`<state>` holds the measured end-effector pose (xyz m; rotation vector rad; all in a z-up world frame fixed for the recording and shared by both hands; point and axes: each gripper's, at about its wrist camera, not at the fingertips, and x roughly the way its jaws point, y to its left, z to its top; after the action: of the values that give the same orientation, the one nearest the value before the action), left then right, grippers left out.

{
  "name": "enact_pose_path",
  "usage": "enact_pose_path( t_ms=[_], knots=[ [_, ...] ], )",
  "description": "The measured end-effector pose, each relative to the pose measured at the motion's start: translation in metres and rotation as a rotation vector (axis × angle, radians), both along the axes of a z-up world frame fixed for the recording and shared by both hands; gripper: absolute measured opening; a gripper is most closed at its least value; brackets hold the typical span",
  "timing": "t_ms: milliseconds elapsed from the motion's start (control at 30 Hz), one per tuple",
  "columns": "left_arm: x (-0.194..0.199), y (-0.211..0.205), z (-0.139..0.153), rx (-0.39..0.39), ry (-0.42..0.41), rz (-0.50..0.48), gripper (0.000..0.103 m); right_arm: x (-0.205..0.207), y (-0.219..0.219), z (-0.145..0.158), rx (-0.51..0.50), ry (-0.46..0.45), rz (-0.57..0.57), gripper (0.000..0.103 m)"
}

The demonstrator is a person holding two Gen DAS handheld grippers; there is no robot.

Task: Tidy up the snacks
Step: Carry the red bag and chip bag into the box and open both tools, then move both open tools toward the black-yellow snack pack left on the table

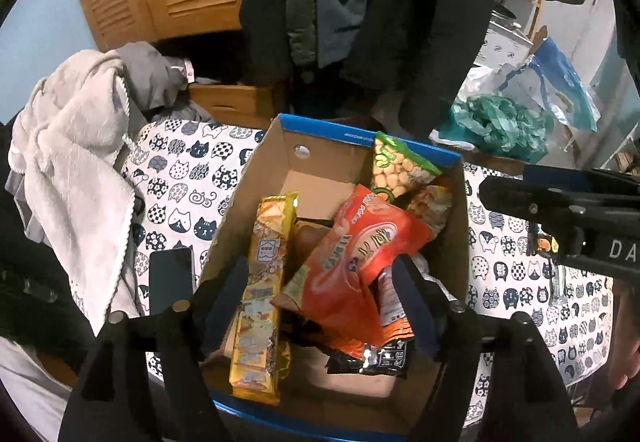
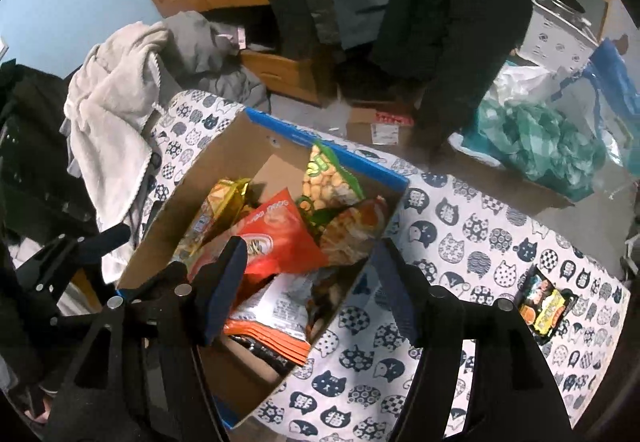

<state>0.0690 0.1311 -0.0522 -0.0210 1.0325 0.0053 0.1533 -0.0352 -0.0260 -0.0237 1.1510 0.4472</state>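
Mostly done, by the look of it: cardboard box (image 1: 256, 177) sits directly ahead of and below both tools, on the cat-print cloth (image 2: 460, 226), already holding several packets. Left gripper (image 1: 320, 298) jaws wide, nothing between them, hanging over the box's near half; the orange packet (image 1: 352, 266) lies in the gap below, whether touched I cannot tell. Right gripper (image 2: 308, 282) also spread wide and empty, poised over the box's near right corner.

Handling, as judged: all film pouches, light, crinkly, slick, air-puffed. Yellow biscuit pack (image 1: 260, 298), long and stiffer, contents likely brittle; pinch gently mid-length across the narrow width. Green pea bag (image 1: 394, 165) stands against the far wall; take it by the crimped top seal rather than the belly.

View differences: right wrist alone shows a small dark snack packet (image 2: 544, 306) loose on the cloth, off to that tool's right, well apart from the box. Left wrist alone shows a dark phone (image 1: 172, 278) just left of the box, and the other tool entering from its right.
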Motion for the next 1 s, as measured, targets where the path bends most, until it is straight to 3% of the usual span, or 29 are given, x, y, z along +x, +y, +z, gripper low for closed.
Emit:
enact_pose_path(
  t_ms=[367,667,1000],
  knots=[
    [-0.001,-0.025,0.004,0.023,0.005,-0.042,0.080,-0.007,-0.034,0.007,0.002,-0.011,-0.054,0.068],
    [0.000,-0.043,0.006,-0.003,0.024,-0.061,0.081,-0.013,-0.068,0.006,-0.007,-0.013,-0.120,0.072],
    [-0.005,-0.090,0.012,0.007,0.019,-0.150,0.081,-0.022,-0.121,-0.005,-0.079,-0.008,-0.221,0.073]
  ],
)
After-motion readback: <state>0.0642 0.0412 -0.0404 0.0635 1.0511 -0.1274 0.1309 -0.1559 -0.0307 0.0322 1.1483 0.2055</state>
